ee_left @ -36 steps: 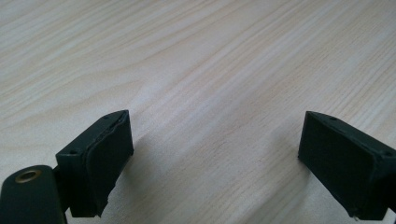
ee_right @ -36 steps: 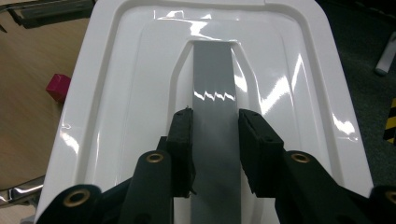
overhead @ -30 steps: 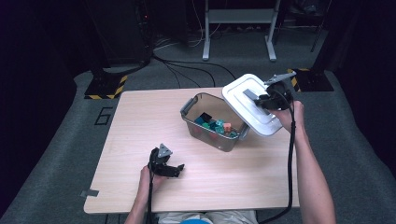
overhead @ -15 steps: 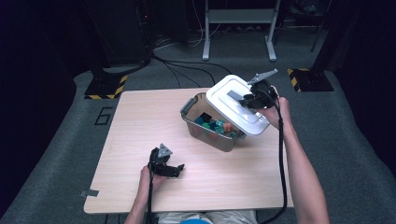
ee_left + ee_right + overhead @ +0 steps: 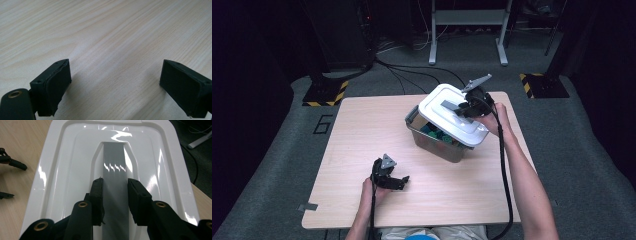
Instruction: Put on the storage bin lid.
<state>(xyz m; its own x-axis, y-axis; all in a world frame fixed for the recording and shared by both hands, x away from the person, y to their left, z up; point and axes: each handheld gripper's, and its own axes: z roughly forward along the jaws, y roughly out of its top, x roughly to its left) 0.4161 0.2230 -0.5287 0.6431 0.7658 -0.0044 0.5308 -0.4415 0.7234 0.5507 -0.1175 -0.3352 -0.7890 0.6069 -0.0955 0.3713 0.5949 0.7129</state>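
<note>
A white lid [image 5: 452, 114] with a grey handle [image 5: 114, 177] hangs tilted over a clear plastic box [image 5: 432, 142] that holds several green and teal blocks [image 5: 438, 136]. My right gripper [image 5: 464, 108] is shut on that handle, its two pads [image 5: 98, 195] pressing on either side of the grey strip in the right gripper view. The lid [image 5: 112, 157] covers most of the box; the box's near left part still shows. My left gripper [image 5: 388, 176] rests low over the bare wood near the front of the table, jaws wide open with nothing between them [image 5: 113, 82].
The wooden table [image 5: 362, 135] has free room on its left half and along the front. Beyond the far edge are cables [image 5: 402, 70], a metal stand [image 5: 467, 30] and dark floor. My left gripper [image 5: 10, 162] shows at the left edge of the right gripper view.
My right gripper has carried the white lid leftward from beside the box to over it. The left gripper has stayed where it was.
</note>
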